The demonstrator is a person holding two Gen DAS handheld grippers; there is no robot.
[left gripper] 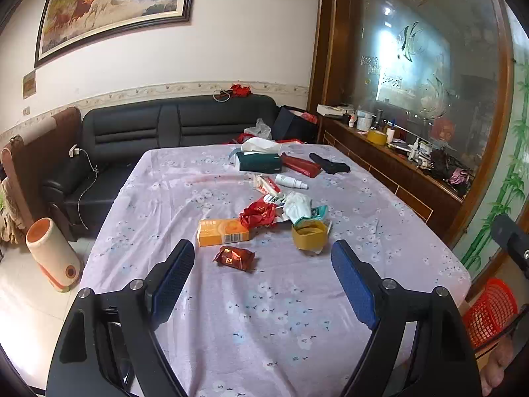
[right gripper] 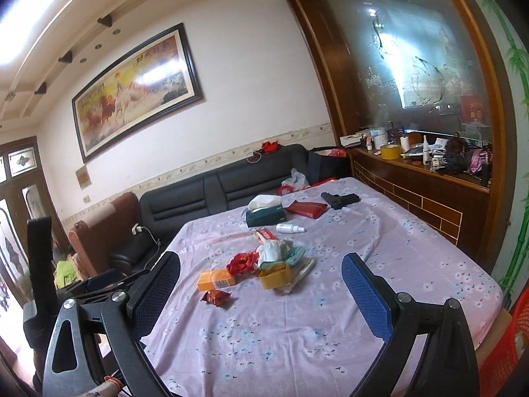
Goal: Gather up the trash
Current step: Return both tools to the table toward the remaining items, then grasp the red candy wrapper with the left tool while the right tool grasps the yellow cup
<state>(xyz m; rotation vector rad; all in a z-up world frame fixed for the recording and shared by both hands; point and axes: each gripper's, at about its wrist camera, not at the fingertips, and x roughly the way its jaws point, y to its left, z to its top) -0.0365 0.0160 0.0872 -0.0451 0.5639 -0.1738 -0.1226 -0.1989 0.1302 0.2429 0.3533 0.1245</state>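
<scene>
Trash lies in a heap mid-table on the lilac flowered cloth [left gripper: 264, 324]: a dark red snack wrapper [left gripper: 234, 258], an orange box [left gripper: 223, 231], crumpled red foil [left gripper: 258, 215], a yellow tape ring [left gripper: 309, 234], a crumpled white tissue [left gripper: 297, 205] and a red-white tube [left gripper: 266, 187]. My left gripper [left gripper: 263, 258] is open and empty, just short of the wrapper. My right gripper [right gripper: 261, 271] is open and empty, above the near table; the wrapper [right gripper: 216, 297], box [right gripper: 215, 278] and tape ring [right gripper: 274, 274] lie ahead.
Farther back lie a white spray bottle [left gripper: 291, 182], a green tissue box [left gripper: 259, 161], a red pouch [left gripper: 301, 164] and a black object [left gripper: 330, 163]. A red basket [left gripper: 489, 314] stands at the right of the table. A black sofa [left gripper: 165, 125] is behind, a cluttered wooden sideboard [left gripper: 396, 165] on the right.
</scene>
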